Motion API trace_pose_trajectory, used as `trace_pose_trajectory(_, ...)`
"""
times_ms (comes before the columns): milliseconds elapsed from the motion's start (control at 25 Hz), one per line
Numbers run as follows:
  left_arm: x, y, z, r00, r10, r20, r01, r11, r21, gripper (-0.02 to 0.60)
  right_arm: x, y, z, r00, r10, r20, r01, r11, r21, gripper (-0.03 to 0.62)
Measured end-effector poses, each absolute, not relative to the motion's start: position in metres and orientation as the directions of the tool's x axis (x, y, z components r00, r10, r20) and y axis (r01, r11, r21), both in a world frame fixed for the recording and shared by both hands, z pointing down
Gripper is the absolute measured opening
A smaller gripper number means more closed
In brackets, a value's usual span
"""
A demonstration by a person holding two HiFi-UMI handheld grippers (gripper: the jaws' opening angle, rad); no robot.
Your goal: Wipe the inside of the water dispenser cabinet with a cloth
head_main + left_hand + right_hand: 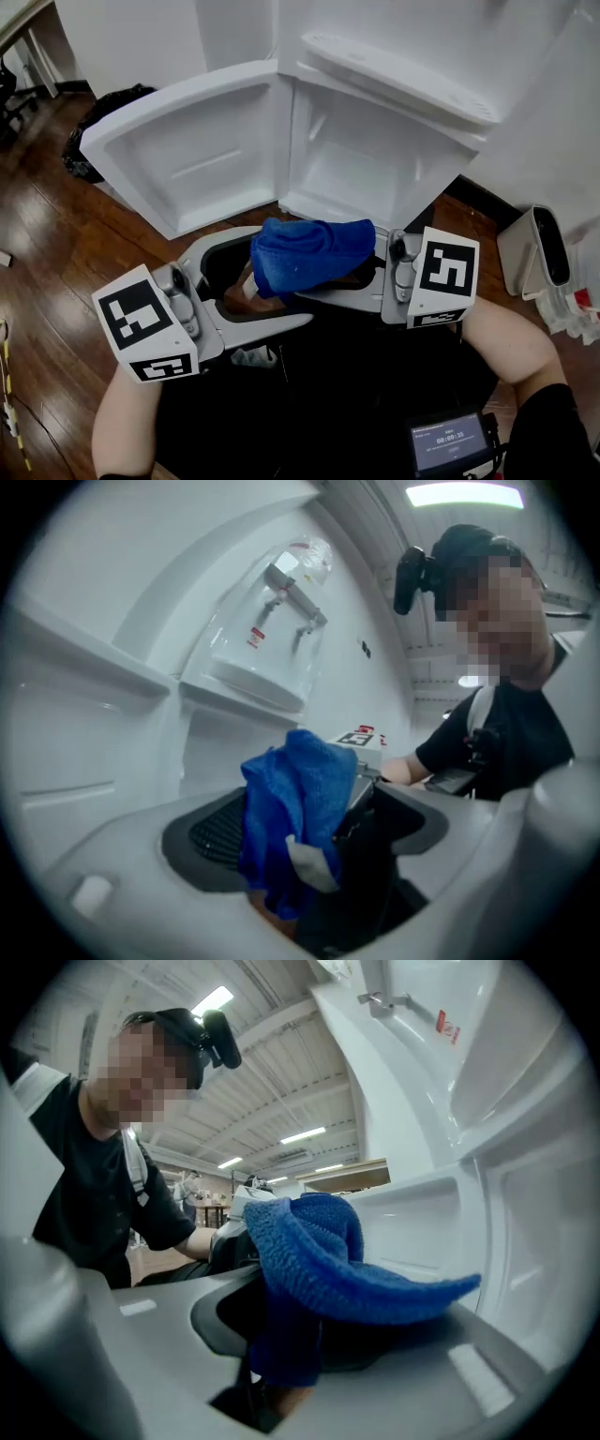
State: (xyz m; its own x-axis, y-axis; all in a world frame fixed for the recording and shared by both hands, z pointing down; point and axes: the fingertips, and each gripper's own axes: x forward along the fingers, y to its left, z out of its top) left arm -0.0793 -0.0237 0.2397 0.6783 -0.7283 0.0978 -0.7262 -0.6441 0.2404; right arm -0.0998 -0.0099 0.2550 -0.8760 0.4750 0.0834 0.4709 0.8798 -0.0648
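Here the white cabinet (375, 159) stands open, its door (187, 159) swung out to the left. In front of the opening, outside it, the two grippers meet. The left gripper (287, 273) has its jaws spread wide around the other's tips, pressing on nothing. The right gripper (309, 292) is clamped on the blue cloth (309, 251), which drapes over its jaws.
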Motion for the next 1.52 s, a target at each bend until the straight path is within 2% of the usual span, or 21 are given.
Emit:
trace_pose_trajectory(80, -0.075, -0.02, 0.236, 0.689, -0.72, 0.084, -0.717, -0.66, 0.225, 0.414, -0.099, 0.005, 0.257, -0.858, 0.503, 0.108, 0.503, 0.864, -0.026, 0.133)
trace_pose_trajectory(240, -0.065, -0.013, 0.24, 0.716, -0.691, 0.099, -0.697, -0.696, 0.175, 0.274, -0.095, 0.019, 0.261, -0.841, 0.526, 0.128, 0.531, 0.847, 0.009, 0.133)
trace_pose_trajectory(440, -0.069, -0.018, 0.237, 0.672, -0.736, 0.081, -0.738, -0.658, 0.151, 0.233, -0.096, 0.014, 0.262, -0.846, 0.52, 0.119, 0.522, 0.853, -0.022, 0.133)
trace_pose_trajectory(520, -0.072, -0.02, 0.235, 0.649, -0.757, 0.076, -0.759, -0.635, 0.146, 0.175, -0.097, 0.008, 0.266, -0.845, 0.521, 0.12, 0.521, 0.853, -0.033, 0.153)
trace_pose_trajectory(560, -0.073, -0.021, 0.234, 0.641, -0.764, 0.072, -0.765, -0.627, 0.15, 0.168, -0.097, 0.006, 0.267, -0.845, 0.522, 0.115, 0.52, 0.853, -0.042, 0.155)
trace_pose_trajectory(720, -0.079, -0.025, 0.228, 0.609, -0.791, 0.055, -0.785, -0.592, 0.184, 0.156, -0.099, -0.002, 0.262, -0.857, 0.509, 0.082, 0.501, 0.86, -0.102, 0.173)
trace_pose_trajectory(880, -0.116, -0.03, 0.214, 0.502, -0.865, 0.011, -0.849, -0.49, 0.199, 0.156, -0.104, -0.026, 0.257, -0.906, 0.419, 0.058, 0.411, 0.904, -0.117, 0.181)
trace_pose_trajectory(1000, -0.16, -0.033, 0.209, 0.36, -0.933, -0.004, -0.906, -0.351, 0.235, 0.158, -0.105, -0.052, 0.264, -0.947, 0.311, 0.083, 0.301, 0.947, -0.112, 0.105)
trace_pose_trajectory(1080, -0.19, -0.035, 0.22, 0.221, -0.973, 0.059, -0.95, -0.201, 0.237, 0.158, -0.106, -0.074, 0.27, -0.971, 0.213, 0.109, 0.201, 0.973, -0.109, 0.062)
trace_pose_trajectory(1200, -0.213, -0.038, 0.249, 0.081, -0.976, 0.203, -0.976, -0.036, 0.217, 0.16, -0.106, -0.104, 0.28, -0.984, 0.075, 0.163, 0.063, 0.995, -0.078, 0.057)
trace_pose_trajectory(1280, -0.211, -0.039, 0.257, 0.091, -0.968, 0.233, -0.974, -0.038, 0.222, 0.161, -0.104, -0.115, 0.285, -0.984, 0.031, 0.178, 0.014, 0.996, -0.093, 0.054)
trace_pose_trajectory(1520, -0.186, -0.041, 0.245, 0.169, -0.969, 0.182, -0.975, -0.138, 0.172, 0.161, -0.103, -0.122, 0.285, -0.986, 0.01, 0.166, -0.012, 0.991, -0.13, 0.049)
